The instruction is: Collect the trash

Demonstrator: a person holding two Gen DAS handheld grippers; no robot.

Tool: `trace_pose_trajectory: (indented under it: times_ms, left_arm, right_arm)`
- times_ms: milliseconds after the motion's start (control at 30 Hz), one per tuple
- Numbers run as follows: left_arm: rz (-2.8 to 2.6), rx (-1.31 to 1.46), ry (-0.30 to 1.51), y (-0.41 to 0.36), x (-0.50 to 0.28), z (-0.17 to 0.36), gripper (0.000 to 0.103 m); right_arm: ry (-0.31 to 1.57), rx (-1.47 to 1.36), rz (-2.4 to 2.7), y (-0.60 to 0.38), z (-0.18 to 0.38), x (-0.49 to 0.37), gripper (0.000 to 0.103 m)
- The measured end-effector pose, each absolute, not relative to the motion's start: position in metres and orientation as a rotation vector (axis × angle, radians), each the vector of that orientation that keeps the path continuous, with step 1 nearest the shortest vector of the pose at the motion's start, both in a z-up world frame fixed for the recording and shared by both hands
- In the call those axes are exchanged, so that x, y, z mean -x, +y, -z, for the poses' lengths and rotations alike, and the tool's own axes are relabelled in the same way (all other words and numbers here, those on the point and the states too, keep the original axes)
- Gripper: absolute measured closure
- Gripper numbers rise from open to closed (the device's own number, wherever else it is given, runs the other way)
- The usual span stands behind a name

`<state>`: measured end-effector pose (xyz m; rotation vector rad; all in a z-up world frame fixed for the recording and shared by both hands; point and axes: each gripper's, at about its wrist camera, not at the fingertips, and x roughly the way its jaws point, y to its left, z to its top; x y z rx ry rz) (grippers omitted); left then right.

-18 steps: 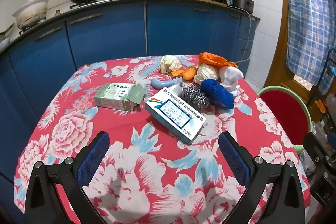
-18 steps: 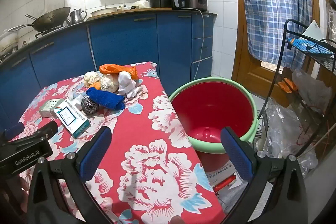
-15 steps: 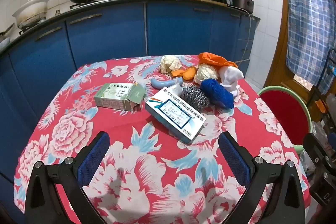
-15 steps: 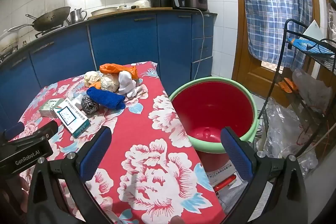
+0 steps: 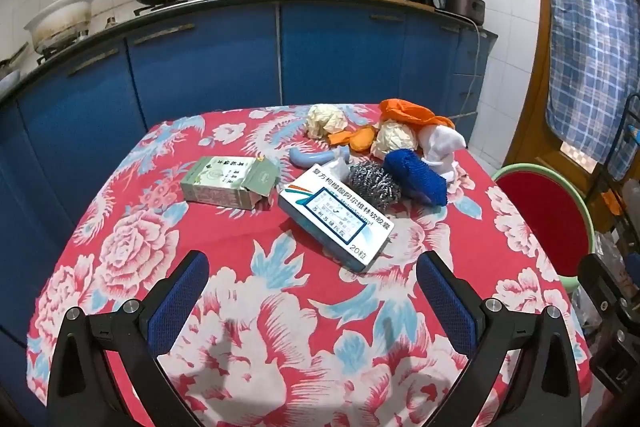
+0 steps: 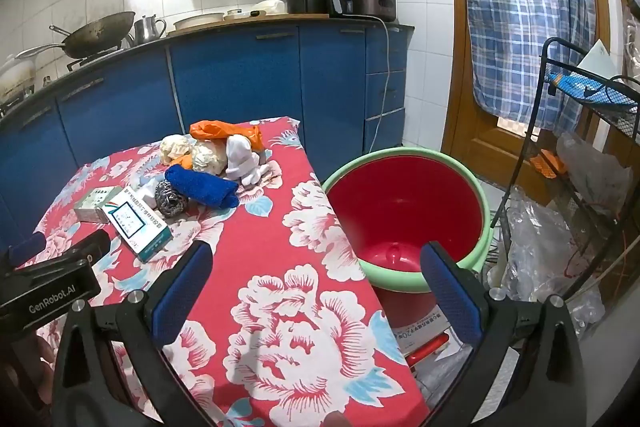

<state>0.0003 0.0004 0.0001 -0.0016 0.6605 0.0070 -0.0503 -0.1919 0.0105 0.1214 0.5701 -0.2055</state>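
Left wrist view shows the left gripper (image 5: 312,291) hanging spread wide and empty above the flowered cloth of the counter (image 5: 132,259), with nothing between its blue pads. The trash sits in a loose cluster beyond it, and I take the white medicine box (image 5: 336,219) as the landmark: it lies flat and skewed, nearest the gripper. Touching its far edge is a steel scouring ball (image 5: 374,183); just right of that lies a blue scrubber (image 5: 416,175). Left of the box, apart from it, is a green carton (image 5: 228,183) with an open end flap. Behind the box are crumpled paper wads (image 5: 326,121), an orange bag (image 5: 408,113) and a white rag (image 5: 440,147), piled against each other. In the right wrist view the right gripper (image 6: 316,291) is equally spread and empty, and the red basin (image 6: 404,211) with its green rim stands off the counter's edge, well right of the box. The risks, as I judge them: closing on the box may drag the scouring ball along, the flat box may slip from the pads, and a careless release could miss the basin.
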Motion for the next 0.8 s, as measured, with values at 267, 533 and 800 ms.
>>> trace_pose_trajectory:
  times_ms: [267,533,800]
  left_arm:
    - [-0.009,0.002,0.661,0.0008,0.0006,0.0011,0.000]
    - [-0.009,0.002,0.661,0.0009,0.0006,0.0010,0.000]
    - [-0.008,0.002,0.662,0.0010,0.0004,0.0009,0.000]
  right_arm:
    - [0.571,-0.120,0.207,-0.1923,-0.0107,0.0507,0.001]
    - [0.571,-0.120,0.206,-0.1925,-0.0107,0.0507,0.001]
    - [0.572,-0.120,0.206,-0.1922,-0.0108,0.0506,0.001]
